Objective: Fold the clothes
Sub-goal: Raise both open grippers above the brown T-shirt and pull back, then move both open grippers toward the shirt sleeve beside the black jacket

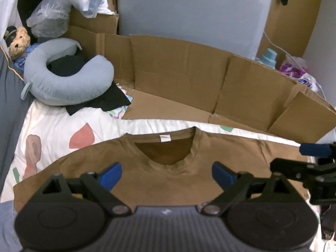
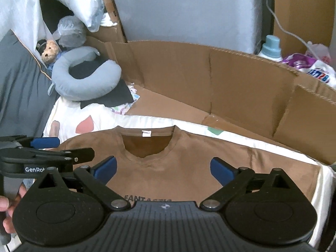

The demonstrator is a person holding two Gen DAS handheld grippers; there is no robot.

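While your left tongs (image 1: 167,174) and right tongs (image 2: 163,171) both stand spread wide with nothing gripped, the brown T-shirt (image 2: 184,168) lies flat below and ahead of them on the patterned bedsheet (image 1: 54,130), collar away from you. Beyond it stands cardboard (image 1: 180,71); a grey neck pillow (image 1: 69,84) lies far left.

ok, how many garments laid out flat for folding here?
1. A brown T-shirt lies spread front-up on the patterned bedsheet, collar toward the cardboard. Dark fabric sits bunched under the neck pillow; could be more clothing, can't tell.
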